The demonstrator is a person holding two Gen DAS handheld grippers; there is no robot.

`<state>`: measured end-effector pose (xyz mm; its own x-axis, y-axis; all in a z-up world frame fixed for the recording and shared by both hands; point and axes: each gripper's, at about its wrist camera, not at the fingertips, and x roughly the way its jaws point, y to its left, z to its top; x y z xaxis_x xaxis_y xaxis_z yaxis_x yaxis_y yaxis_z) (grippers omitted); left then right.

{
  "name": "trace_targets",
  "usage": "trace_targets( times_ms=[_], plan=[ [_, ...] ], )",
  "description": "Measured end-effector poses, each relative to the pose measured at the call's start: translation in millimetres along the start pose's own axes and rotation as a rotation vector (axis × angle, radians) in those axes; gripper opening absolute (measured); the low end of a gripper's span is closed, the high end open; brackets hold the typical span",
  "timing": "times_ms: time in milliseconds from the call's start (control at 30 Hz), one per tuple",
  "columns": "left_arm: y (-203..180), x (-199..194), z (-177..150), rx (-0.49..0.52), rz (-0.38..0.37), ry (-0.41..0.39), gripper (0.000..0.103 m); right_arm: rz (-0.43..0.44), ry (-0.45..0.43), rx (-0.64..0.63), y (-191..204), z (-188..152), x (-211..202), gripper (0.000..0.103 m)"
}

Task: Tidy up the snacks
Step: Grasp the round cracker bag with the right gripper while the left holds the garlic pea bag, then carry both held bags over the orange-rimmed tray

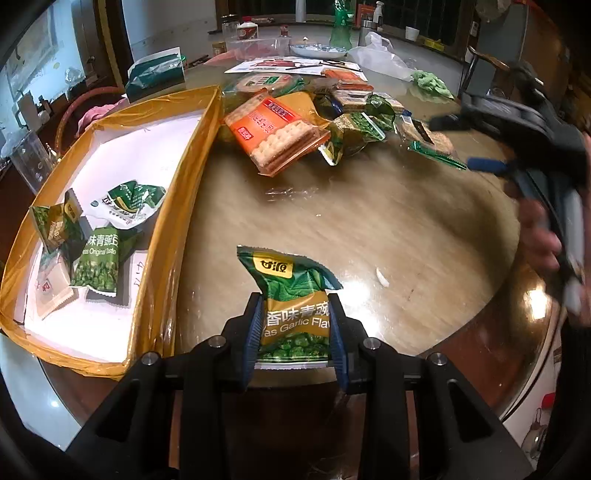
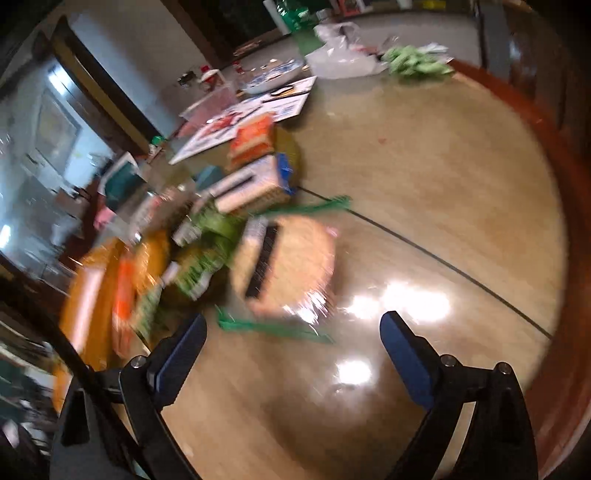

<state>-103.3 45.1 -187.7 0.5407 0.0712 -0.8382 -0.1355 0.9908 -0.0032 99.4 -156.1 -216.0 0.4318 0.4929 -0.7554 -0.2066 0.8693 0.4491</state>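
Note:
My left gripper (image 1: 295, 301) is shut on a green garlic pea packet (image 1: 295, 306) and holds it above the round table, just right of the yellow-rimmed tray (image 1: 192, 155). The tray holds several green pea packets (image 1: 98, 264) and a white packet. A pile of snacks with an orange cracker pack (image 1: 275, 134) lies at mid-table. My right gripper (image 2: 291, 325) is open and empty, low over the table, facing a green-edged cracker packet (image 2: 288, 266); this view is blurred. The right gripper also shows in the left wrist view (image 1: 469, 142) beside the pile.
The far side of the table carries a white plastic bag (image 1: 380, 55), a plate (image 1: 317, 50), a green bottle (image 1: 340, 27), papers and jars. A green-and-white box (image 1: 155, 74) stands behind the tray. The table's brown rim (image 2: 565, 206) curves on the right.

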Motion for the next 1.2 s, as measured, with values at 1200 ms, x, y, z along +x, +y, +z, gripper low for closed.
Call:
trace_targets(
  times_ms=[1200],
  plan=[
    [17,-10,-5,-0.100,-0.119,-0.011,0.035,-0.108,0.045,-0.333,60,-93,-27,0.086]
  ],
)
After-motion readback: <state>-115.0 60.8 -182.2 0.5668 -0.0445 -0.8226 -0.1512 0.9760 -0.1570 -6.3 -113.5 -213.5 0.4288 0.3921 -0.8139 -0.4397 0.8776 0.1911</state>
